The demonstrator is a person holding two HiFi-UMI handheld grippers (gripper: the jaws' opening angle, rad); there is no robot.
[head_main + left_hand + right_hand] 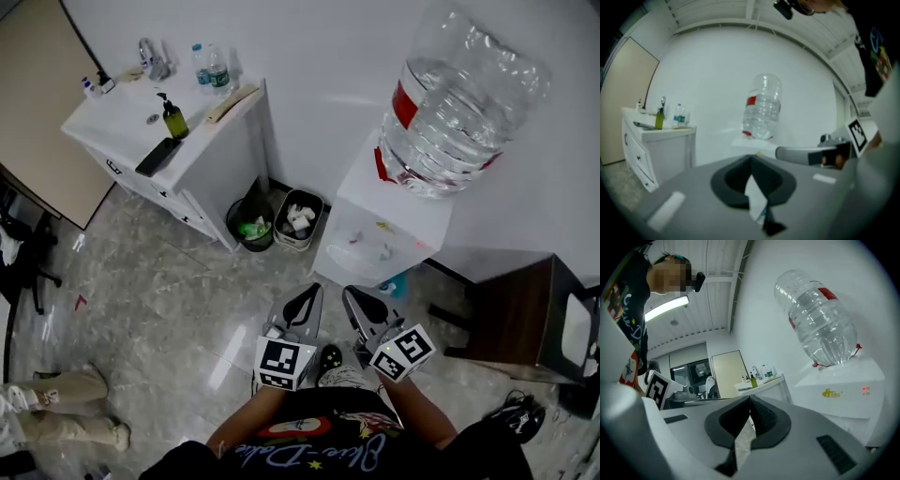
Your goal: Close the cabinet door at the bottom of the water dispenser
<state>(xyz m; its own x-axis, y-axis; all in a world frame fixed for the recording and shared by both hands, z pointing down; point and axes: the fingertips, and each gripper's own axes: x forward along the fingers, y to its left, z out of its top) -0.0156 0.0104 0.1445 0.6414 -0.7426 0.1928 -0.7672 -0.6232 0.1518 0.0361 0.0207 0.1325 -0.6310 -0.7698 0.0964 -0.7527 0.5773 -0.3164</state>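
Observation:
The white water dispenser stands against the wall with a large clear bottle upside down on top. Its bottom cabinet door is hidden under the dispenser's top in the head view; only a bit of blue shows at its foot. My left gripper and right gripper hang side by side just in front of the dispenser, both shut on nothing. The left gripper view has its jaws closed, with the bottle ahead. The right gripper sits below the bottle and the dispenser's front.
A white sink cabinet stands to the left, carrying a green bottle and water bottles. Two waste bins stand between it and the dispenser. A dark wooden table is at the right. A person's legs are at lower left.

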